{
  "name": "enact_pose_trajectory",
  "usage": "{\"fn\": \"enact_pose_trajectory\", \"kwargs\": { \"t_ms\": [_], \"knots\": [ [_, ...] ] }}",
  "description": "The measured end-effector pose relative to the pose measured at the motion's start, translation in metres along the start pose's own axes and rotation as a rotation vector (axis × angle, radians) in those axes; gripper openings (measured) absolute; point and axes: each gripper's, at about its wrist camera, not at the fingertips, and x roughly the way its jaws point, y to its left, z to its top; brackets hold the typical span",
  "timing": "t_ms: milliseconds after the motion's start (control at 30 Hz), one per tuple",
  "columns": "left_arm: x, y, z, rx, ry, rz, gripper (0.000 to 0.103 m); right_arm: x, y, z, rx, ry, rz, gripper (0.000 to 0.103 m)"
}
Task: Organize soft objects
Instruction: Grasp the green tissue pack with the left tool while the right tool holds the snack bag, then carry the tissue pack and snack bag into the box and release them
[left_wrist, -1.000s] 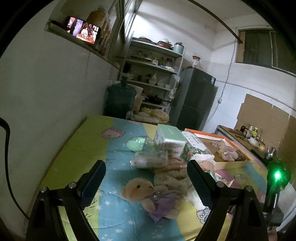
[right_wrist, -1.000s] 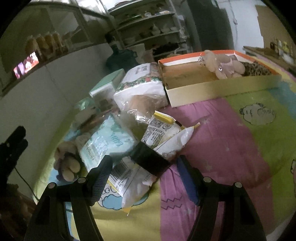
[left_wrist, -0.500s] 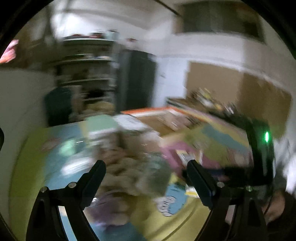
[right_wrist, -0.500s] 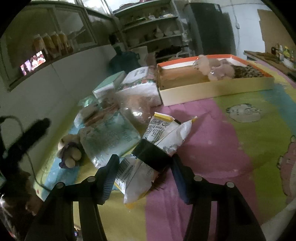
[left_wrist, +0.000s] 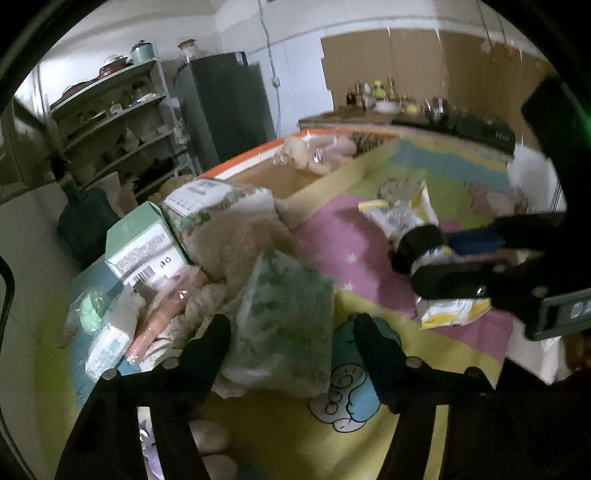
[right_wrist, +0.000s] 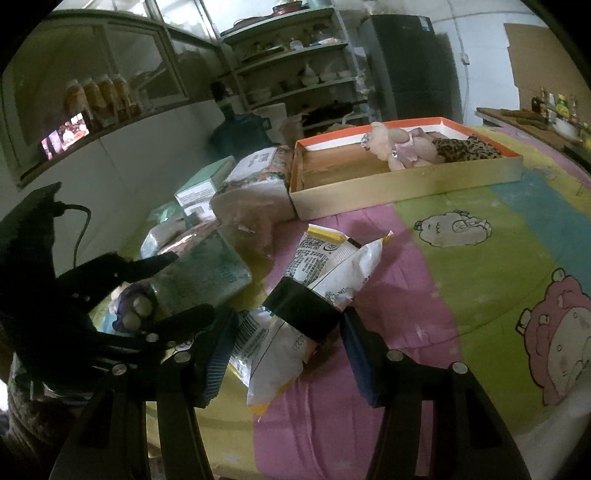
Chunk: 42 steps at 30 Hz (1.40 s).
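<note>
Item: green-printed soft pack, near edge of the pile on the cartoon sheet. Left gripper straddles it; its jaws have just been closing, the pack between them, though whether the pads press yet I cannot tell.

Item: white and yellow snack bags, taped together, right of the pile. Right gripper is clamped on them.

Far side: orange-rimmed box, plush toys already inside.

Step, as I judge: picking up. Next calls for a firm squeeze, a lift, then a carry to the box.
</note>
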Motion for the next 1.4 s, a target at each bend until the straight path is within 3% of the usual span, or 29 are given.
{"fn": "enact_pose_trajectory", "kwargs": {
  "t_ms": [67,233,567,867,1400],
  "knots": [
    [0.003,-0.005,-0.002,0.025,0.019,0.033,0.055,0.000,0.001,-0.001,-0.003,0.000,0.000,0.058],
    [0.001,-0.004,-0.003,0.016,0.004,0.039,0.047,-0.003,-0.001,-0.001,-0.003,-0.008,0.001,0.058],
    [-0.026,0.003,0.008,-0.100,-0.092,0.011,0.046,-0.015,-0.008,0.003,0.004,-0.045,0.007,0.058],
    [-0.057,-0.001,0.042,-0.197,-0.199,0.005,0.046,-0.033,-0.023,0.015,0.005,-0.101,-0.001,0.058],
    [-0.025,-0.002,0.131,-0.372,-0.213,-0.027,0.046,-0.065,-0.065,0.083,-0.074,-0.219,-0.055,0.058]
  ]
}}
